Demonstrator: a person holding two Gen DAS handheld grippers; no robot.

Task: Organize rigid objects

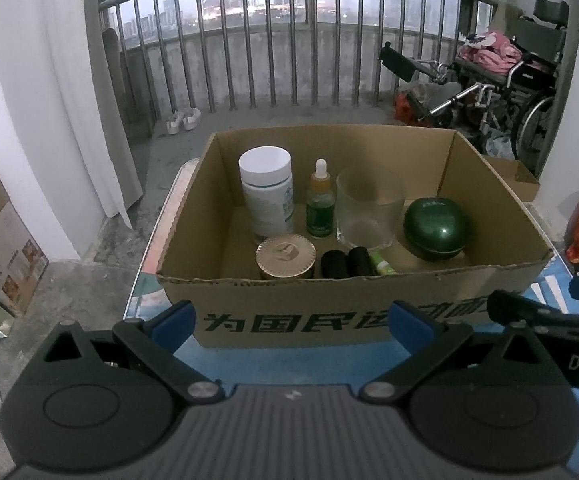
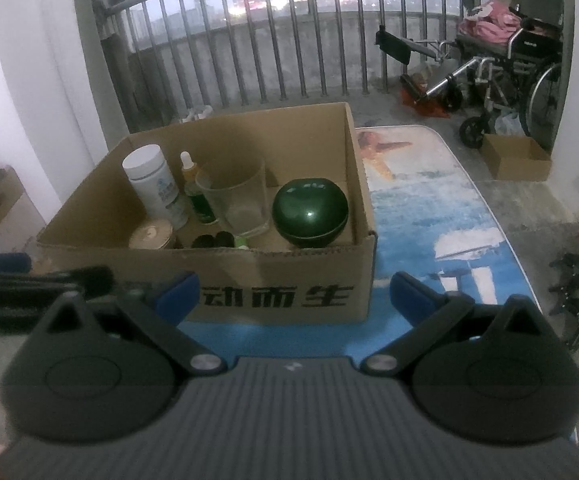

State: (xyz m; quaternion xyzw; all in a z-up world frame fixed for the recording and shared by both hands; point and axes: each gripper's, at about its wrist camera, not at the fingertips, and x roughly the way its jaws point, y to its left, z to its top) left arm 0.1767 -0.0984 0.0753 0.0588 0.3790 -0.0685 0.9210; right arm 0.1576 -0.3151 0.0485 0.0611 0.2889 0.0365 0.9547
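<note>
An open cardboard box [image 1: 289, 292] [image 2: 313, 120] stands on a blue printed table. Inside are a white pill bottle [image 1: 267, 192] [image 2: 155, 184], a green dropper bottle [image 1: 320, 204] [image 2: 197, 196], a clear glass cup [image 1: 369, 208] [image 2: 237, 196], a round dark green case [image 1: 435, 228] [image 2: 309, 212], a gold-lidded jar [image 1: 285, 256] [image 2: 151, 234], two small black cylinders [image 1: 345, 262] [image 2: 213, 240] and a light green tube [image 1: 383, 264]. My left gripper [image 1: 291, 324] is open and empty in front of the box. My right gripper [image 2: 293, 296] is open and empty at the box's near right corner.
The table top [image 2: 449, 216] extends right of the box. A wheelchair [image 2: 501, 68] and a small cardboard box [image 2: 517, 158] sit on the balcony floor at right. A railing [image 1: 289, 40] runs behind. Boxes [image 1: 1, 240] stand at left. A black tool [image 2: 577, 296] lies at right.
</note>
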